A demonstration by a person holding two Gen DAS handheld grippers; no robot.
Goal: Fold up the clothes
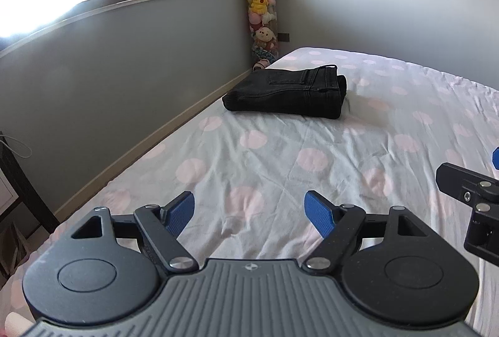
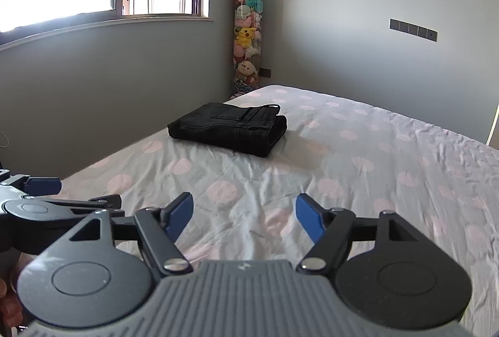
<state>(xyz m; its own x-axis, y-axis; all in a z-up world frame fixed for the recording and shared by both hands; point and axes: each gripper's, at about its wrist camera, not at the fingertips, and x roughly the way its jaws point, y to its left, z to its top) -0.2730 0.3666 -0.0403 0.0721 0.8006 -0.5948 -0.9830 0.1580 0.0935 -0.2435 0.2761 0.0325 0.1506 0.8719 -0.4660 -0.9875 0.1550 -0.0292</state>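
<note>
Already the black jeans [image 1: 288, 92] lie folded into a compact block on the far part of the bed [image 1: 389, 124], near the edge that runs along the wall and short of the corner where a clear tube of plush toys [image 1: 261, 9] stands. The main risk now is undoing that work: a finger dragged across the top layer, or a tug on the dotted sheet, would likely slide the folds apart or nudge the block toward the wall-side edge. Both claws are well apart from the garment, low over bare sheet at the near end. The left gripper [image 1: 249, 213] stands wide with nothing between its blue pads [image 1: 319, 217]. The right gripper [image 2: 243, 217] is likewise spread and empty, just beside the left.
</note>
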